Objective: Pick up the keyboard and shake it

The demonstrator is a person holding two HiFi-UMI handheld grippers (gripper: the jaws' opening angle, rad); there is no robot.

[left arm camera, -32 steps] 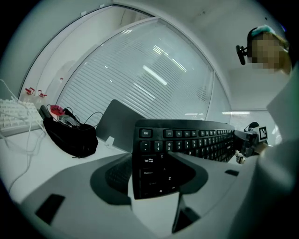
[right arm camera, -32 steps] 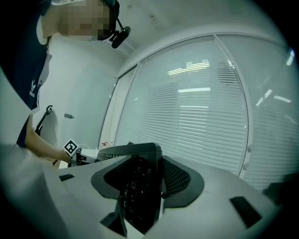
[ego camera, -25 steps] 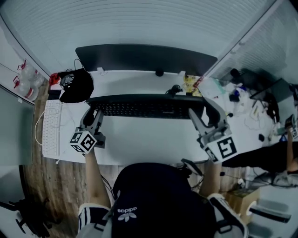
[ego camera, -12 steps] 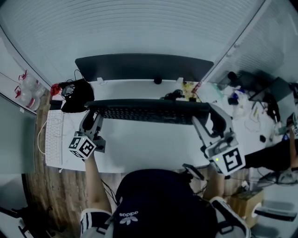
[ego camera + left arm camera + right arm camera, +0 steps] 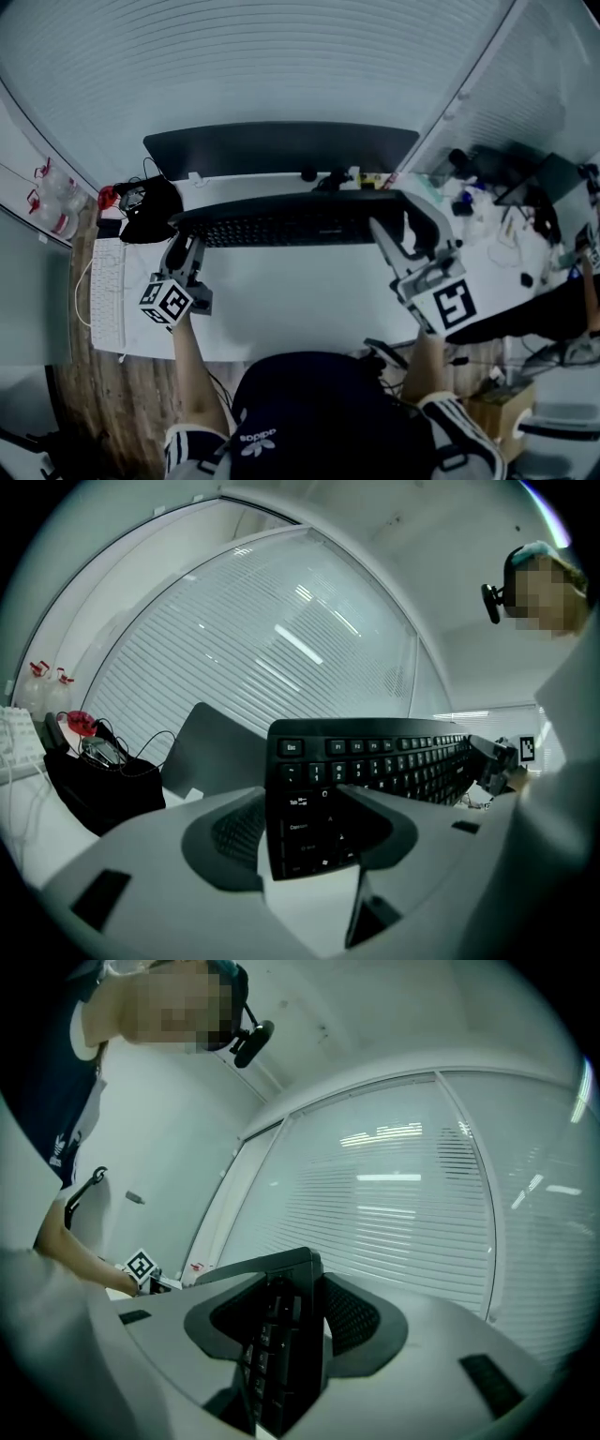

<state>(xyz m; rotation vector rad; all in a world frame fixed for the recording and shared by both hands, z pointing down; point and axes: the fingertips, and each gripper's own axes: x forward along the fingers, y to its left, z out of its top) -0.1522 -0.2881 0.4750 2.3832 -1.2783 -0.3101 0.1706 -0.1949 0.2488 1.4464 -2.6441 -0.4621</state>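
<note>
Fingers (image 5: pixel 216 829) of left gripper (image 5: pixel 191 240), right gripper (image 5: pixel 405 231) clamp keyboard (image 5: pixel 291 220) ends; long axis left-right, keys upward.

The head view looks steeply down on the bench (image 5: pixel 300 295). Each gripper view looks level along its fingers (image 5: pixel 234 832), close up; all share the keyboard (image 5: pixel 291 225).

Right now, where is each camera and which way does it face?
Head view: on the person's head, looking down at the desk; both forearms, left claw and right claw gripping the keyboard.
Left gripper view: on the left claw, along its jaws toward the blinds; person's head upper right.
Right gripper view: on the right claw, facing blinds; head and forearm left.
Shared: all show the keyboard.
</note>
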